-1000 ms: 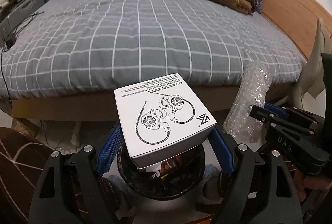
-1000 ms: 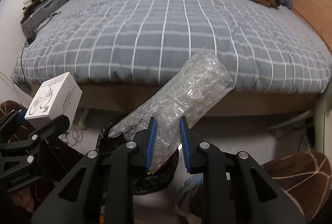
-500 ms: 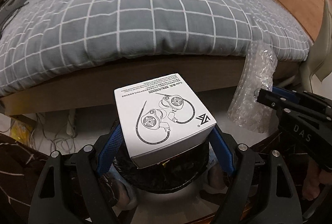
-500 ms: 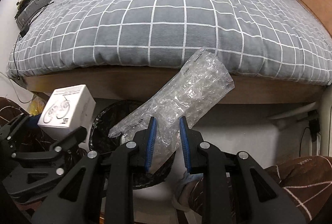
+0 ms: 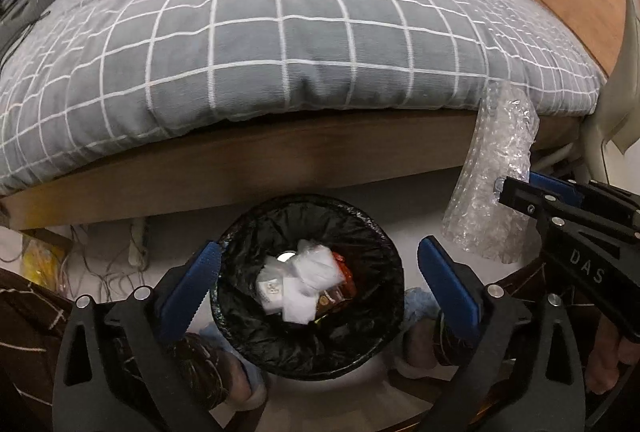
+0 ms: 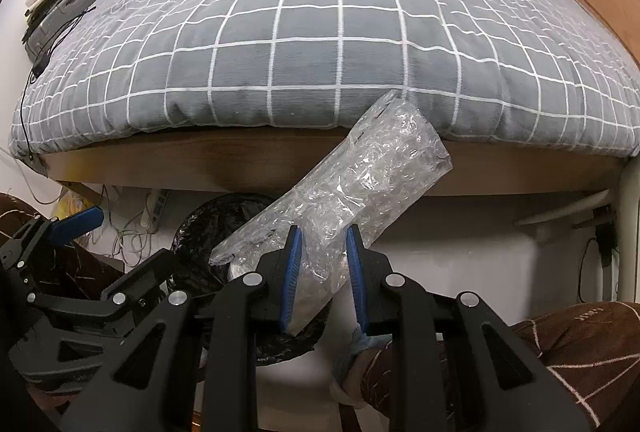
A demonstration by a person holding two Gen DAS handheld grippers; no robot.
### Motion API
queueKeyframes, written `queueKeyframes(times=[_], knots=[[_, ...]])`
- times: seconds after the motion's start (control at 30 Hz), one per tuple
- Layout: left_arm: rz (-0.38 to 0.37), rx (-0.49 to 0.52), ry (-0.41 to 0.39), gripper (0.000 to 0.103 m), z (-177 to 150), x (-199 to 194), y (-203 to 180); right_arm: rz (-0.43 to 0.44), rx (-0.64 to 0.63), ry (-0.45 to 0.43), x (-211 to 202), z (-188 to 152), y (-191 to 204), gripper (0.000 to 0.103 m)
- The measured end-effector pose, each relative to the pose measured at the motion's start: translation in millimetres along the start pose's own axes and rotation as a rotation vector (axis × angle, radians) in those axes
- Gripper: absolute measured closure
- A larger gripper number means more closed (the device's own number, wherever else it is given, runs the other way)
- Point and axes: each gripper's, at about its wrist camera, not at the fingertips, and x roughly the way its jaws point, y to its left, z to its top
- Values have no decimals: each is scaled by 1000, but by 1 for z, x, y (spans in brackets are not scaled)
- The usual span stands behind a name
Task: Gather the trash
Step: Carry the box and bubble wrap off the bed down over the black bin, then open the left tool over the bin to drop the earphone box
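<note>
Left gripper (image 5: 318,272) opening, fingers empty above black-lined bin (image 5: 308,344) – white box (image 5: 276,290) inside, right gripper (image 6: 322,260) angled down, fingers clamping bubble wrap (image 6: 352,192) beside bed (image 6: 320,32).

Soft indoor light, fisheye-bent edges, dark corners.

My left gripper (image 5: 318,286), black-framed with blue ribbed pads, points steeply down with its jaws opening wide and nothing between them, while my matching right gripper (image 6: 322,274), beside it and tilted down alike, stands narrowly clamped.
</note>
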Motion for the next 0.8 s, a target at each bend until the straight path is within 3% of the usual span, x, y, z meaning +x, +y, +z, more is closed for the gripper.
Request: queueKeyframes(times=[0.8], knots=[[80,-168,-53,6,0,-31,100,53,-170,21,22,22,95,80]])
